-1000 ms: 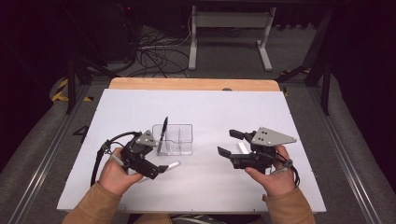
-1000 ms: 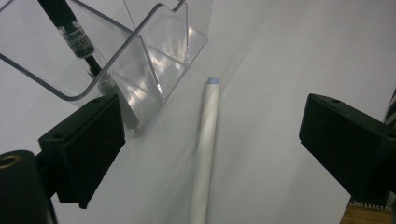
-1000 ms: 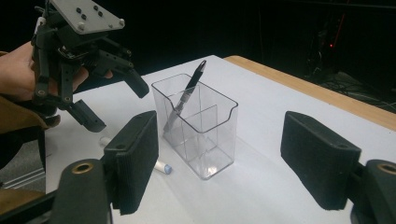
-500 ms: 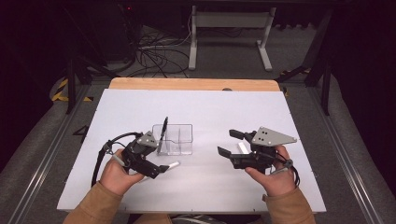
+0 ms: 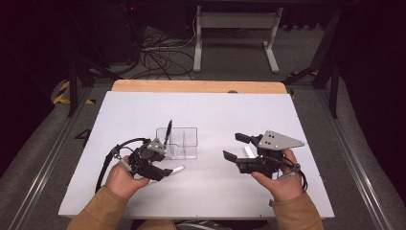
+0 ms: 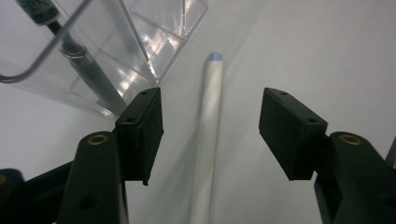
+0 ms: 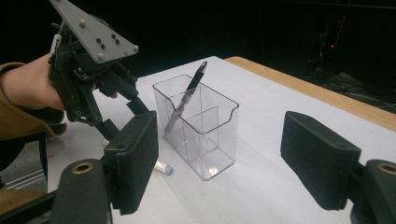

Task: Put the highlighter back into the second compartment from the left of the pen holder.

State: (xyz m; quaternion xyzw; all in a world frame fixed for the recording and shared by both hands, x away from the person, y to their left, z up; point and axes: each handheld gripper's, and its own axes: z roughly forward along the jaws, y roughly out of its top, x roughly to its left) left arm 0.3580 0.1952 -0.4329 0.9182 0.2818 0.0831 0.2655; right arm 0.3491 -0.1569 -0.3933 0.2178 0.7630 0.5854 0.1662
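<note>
White pen point(image 6: 208, 135) lies flat on table point(image 5: 230, 115) between L gripper point(image 6: 210, 135) jaws, just beside clear holder point(image 6: 140, 42); jaws just been closing, half open, pads not touching yet. Centre pen, squeeze evenly, avoid holder wall. R gripper point(image 7: 233, 158) open, empty

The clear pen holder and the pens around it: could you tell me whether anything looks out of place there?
One thing does: a white pen lies flat on the white table beside the clear holder, while a black pen stands leaning inside it. The left claw straddles the white pen, its jaws just closing but not yet touching it.
</note>
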